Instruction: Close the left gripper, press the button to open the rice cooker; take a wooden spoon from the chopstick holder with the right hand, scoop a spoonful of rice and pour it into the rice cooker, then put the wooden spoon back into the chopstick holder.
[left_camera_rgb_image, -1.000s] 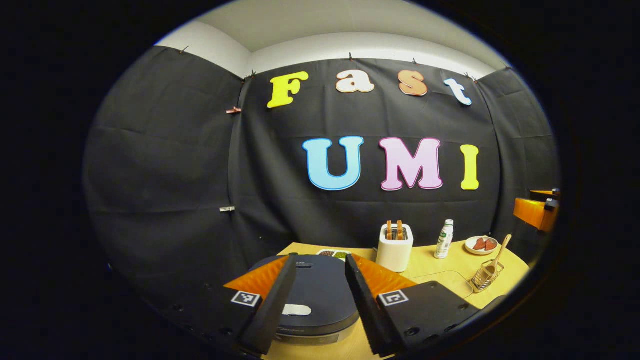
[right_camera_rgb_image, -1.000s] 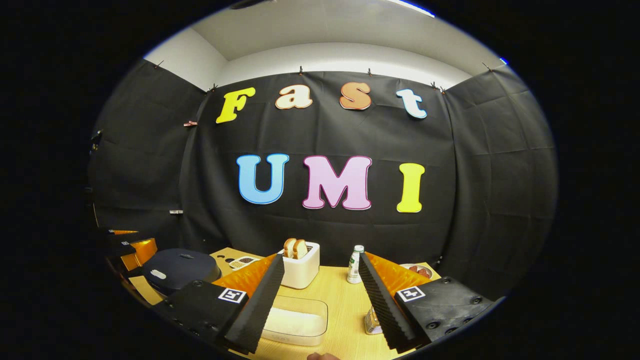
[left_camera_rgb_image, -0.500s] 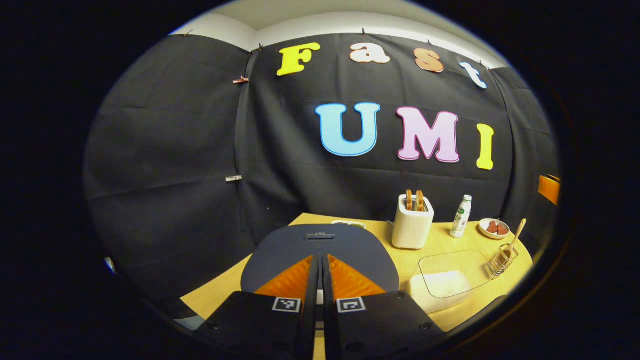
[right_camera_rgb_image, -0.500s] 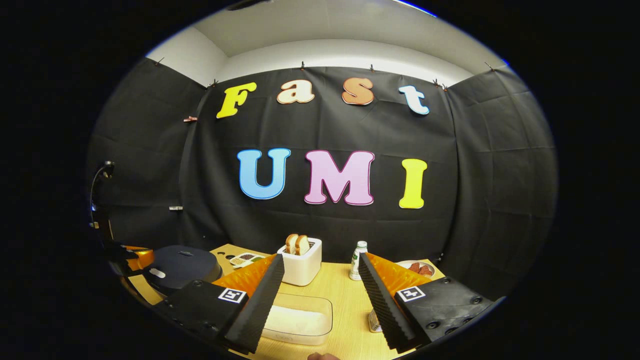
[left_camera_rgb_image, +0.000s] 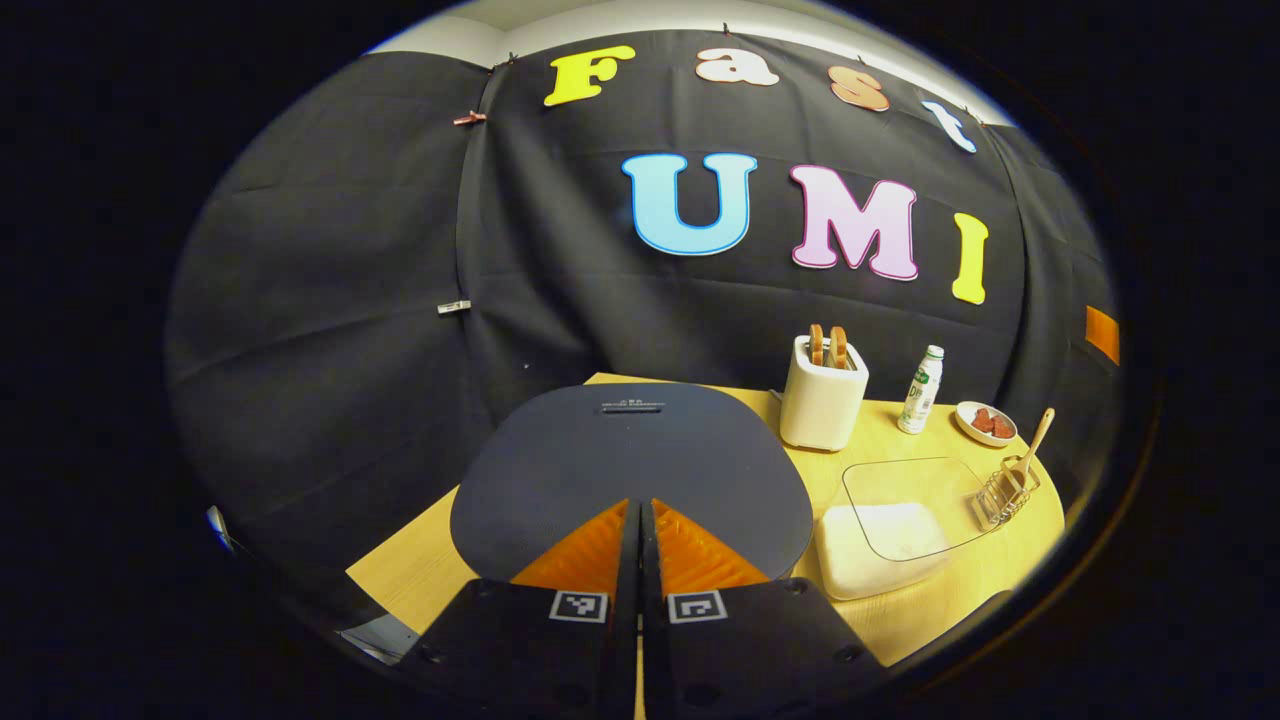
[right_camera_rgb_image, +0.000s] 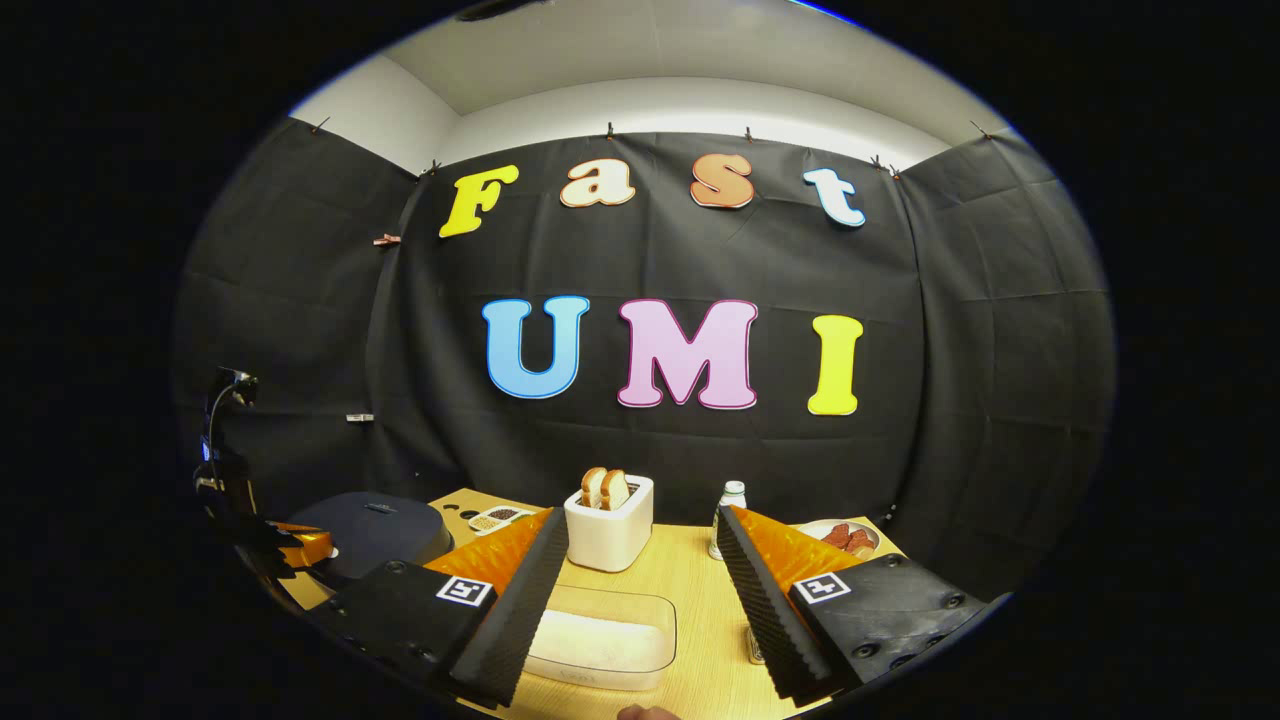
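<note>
The dark blue rice cooker (left_camera_rgb_image: 630, 460) stands with its lid down at the table's near left. My left gripper (left_camera_rgb_image: 638, 512) is shut, empty, its tips low over the lid's front; the button is hidden beneath them. In the right gripper view the rice cooker (right_camera_rgb_image: 375, 522) has that left gripper (right_camera_rgb_image: 295, 548) at its front edge. A wooden spoon (left_camera_rgb_image: 1036, 440) stands in the wire chopstick holder (left_camera_rgb_image: 1003, 493) at the far right. A clear box of rice (left_camera_rgb_image: 885, 530) lies between them. My right gripper (right_camera_rgb_image: 640, 600) hangs open above the rice box (right_camera_rgb_image: 600, 640).
A white toaster (left_camera_rgb_image: 822, 400) with bread, a small bottle (left_camera_rgb_image: 920, 378) and a plate (left_camera_rgb_image: 985, 422) of red pieces line the back of the wooden table (left_camera_rgb_image: 420, 570). A small tray of grains (right_camera_rgb_image: 497, 518) lies behind the cooker.
My left gripper's fingers have shut and it has moved forward and down onto the front of the cooker lid. The right gripper has hardly moved and stays open.
</note>
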